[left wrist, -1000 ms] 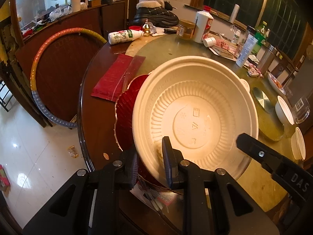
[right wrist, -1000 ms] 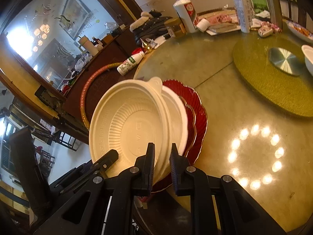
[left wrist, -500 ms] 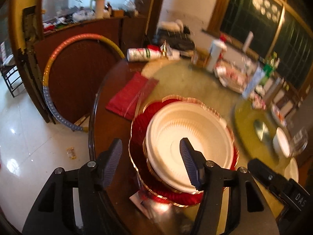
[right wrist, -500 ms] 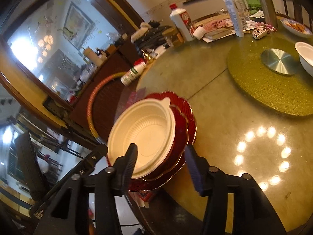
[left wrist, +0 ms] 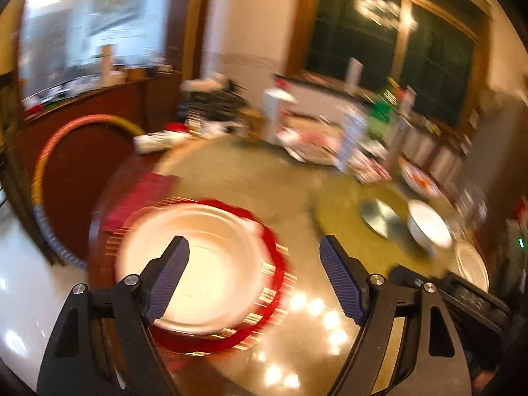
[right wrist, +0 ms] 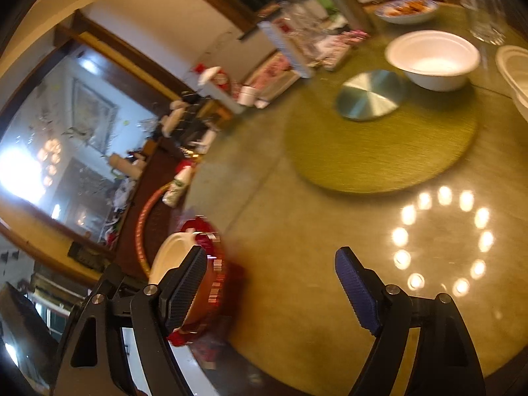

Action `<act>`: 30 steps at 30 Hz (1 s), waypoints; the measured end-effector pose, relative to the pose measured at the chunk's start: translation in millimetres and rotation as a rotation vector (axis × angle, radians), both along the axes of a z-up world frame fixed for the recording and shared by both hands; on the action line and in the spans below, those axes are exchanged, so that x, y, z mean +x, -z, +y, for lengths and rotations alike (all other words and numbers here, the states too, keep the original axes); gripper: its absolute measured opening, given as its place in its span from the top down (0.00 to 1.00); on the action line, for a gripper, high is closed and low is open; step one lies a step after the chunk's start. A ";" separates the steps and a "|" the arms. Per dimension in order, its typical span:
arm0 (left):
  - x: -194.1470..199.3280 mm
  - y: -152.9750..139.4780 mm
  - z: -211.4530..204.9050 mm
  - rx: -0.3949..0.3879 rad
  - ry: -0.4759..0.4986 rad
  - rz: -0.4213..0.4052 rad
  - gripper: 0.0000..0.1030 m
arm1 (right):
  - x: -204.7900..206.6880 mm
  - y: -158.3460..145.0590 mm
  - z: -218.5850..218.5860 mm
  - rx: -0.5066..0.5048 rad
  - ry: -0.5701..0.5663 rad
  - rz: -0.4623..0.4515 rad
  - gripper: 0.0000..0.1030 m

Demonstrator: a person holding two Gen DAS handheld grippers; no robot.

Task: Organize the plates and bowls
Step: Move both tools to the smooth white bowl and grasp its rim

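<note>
The round tabletop (right wrist: 297,231) fills most of both views, its glassy greenish surface mirroring a ring of ceiling lights. On it sits a large olive-green turntable (right wrist: 379,158) with a brushed metal disc (right wrist: 369,94) at its centre.

Near the tabletop's edge lies the stack of red plates (left wrist: 274,283) with gold-trimmed scalloped rims, and the big cream-white bowl (left wrist: 211,264) rests upright on top of them, nested inside their rim. In the right wrist view the same stack (right wrist: 214,264) shows at the lower left, partly hidden behind a finger, with the bowl (right wrist: 171,250) seen edge-on. The left wrist view is heavily blurred.

The left gripper (left wrist: 254,283) hangs above and just in front of the stack, its jaws opening, wide apart, nothing pressed between the blue ribbed pads; the bowl lies behind the left finger, untouched. The right gripper (right wrist: 269,290) is beside the stack over bare tabletop, its jaws opening too, with nothing between them.

On the turntable a smaller white bowl (right wrist: 432,59) stands upright just beside the metal disc. Another white dish (right wrist: 514,72) sits at the right edge, cut off by the frame. Farther back a dish of food (right wrist: 407,10), bottles and packets crowd the tabletop's far side, too blurred to tell apart.
</note>
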State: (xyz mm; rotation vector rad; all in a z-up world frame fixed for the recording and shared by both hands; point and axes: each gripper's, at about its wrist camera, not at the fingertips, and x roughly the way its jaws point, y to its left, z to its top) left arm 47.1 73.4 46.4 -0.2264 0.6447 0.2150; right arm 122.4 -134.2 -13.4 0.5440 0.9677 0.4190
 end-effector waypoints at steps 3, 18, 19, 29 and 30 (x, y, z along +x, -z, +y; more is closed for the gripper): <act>20.4 12.6 -35.6 0.032 0.127 0.077 0.21 | 3.2 7.0 -18.0 -0.027 0.029 0.020 0.20; 122.8 46.6 -118.0 -0.116 0.193 0.241 0.21 | 39.3 -15.3 -130.4 -0.043 0.225 -0.011 0.20; 129.3 47.8 -126.1 -0.124 0.210 0.245 0.21 | 43.6 -17.9 -136.3 -0.041 0.231 -0.015 0.20; 169.3 42.1 -163.3 -0.191 0.168 0.161 0.21 | 89.8 -25.4 -178.0 0.013 0.303 -0.036 0.20; 174.6 43.5 -166.0 -0.204 0.156 0.156 0.21 | 93.4 -24.3 -180.0 0.022 0.315 -0.040 0.20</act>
